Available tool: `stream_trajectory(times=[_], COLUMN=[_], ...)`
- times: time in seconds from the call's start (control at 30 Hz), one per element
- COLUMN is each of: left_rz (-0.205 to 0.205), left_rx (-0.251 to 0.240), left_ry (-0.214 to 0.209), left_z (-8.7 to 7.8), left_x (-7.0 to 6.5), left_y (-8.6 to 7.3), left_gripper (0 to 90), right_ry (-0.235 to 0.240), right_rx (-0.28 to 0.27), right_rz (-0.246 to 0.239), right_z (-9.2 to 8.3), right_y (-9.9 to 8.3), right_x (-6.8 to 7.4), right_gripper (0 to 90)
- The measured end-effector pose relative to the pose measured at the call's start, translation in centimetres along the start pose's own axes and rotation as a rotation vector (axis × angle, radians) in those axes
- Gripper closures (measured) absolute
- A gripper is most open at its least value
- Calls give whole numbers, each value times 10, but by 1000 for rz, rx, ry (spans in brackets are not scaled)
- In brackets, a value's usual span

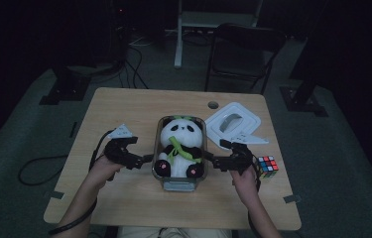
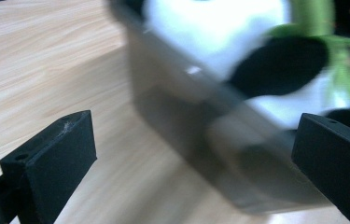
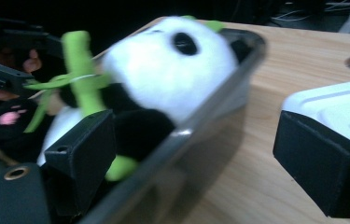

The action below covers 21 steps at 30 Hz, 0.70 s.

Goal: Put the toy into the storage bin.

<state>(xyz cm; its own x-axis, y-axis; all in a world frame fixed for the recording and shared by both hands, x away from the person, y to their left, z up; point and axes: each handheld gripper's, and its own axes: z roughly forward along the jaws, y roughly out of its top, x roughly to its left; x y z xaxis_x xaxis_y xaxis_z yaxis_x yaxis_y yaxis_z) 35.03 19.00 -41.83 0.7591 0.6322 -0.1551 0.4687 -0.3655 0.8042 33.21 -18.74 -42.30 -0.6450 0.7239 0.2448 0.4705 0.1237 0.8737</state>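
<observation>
Wooden table holds a clear box w/ a toy panda, right btwn both tools. Left gripper & right gripper are wide open, one at each side wall.

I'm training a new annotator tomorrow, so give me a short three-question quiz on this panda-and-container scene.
1. True or false: the panda toy lies inside the clear container.
2. What lies nearest the right gripper on the table's right side? A) Rubik's cube B) a mug C) a book
3. Fill in: in their own views, the jaws of the left gripper and the right gripper stand ____, one at each long side of the container.

Key:
1. True; the toy lies on its back in it, head toward the far edge.
2. A; the white lid lies farther back.
3. Open; neither gripper clamps the container's wall.
</observation>
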Motion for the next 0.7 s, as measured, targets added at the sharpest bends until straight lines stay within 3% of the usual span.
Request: stream_trajectory(times=[0.1,0.13,0.23,0.3,0.5,0.53,0.7], left_rz=[21,32,35,16,52,67,58], left_rx=[3,11,13,-10,29,54,62], left_ry=[-5,-9,-7,-38,-42,-36,-43], left_z=[0,1,0,-5,-2,2,4], left_x=[-9,-15,-18,-20,-26,-27,-26], left_y=[3,4,6,8,11,10,9], left_gripper=[5,5,5,5,5,4,4], right_ry=[13,34,79,80,98,96,67], right_rx=[9,11,15,26,44,45,84], right_rz=[-3,-21,-25,-37,-49,-49,-84], right_z=[1,1,2,2,4,4,8], right_y=[0,-2,-4,-4,-6,-6,-8], right_x=[8,15,21,24,27,27,31], right_gripper=[117,117,117,117,117,117,117])
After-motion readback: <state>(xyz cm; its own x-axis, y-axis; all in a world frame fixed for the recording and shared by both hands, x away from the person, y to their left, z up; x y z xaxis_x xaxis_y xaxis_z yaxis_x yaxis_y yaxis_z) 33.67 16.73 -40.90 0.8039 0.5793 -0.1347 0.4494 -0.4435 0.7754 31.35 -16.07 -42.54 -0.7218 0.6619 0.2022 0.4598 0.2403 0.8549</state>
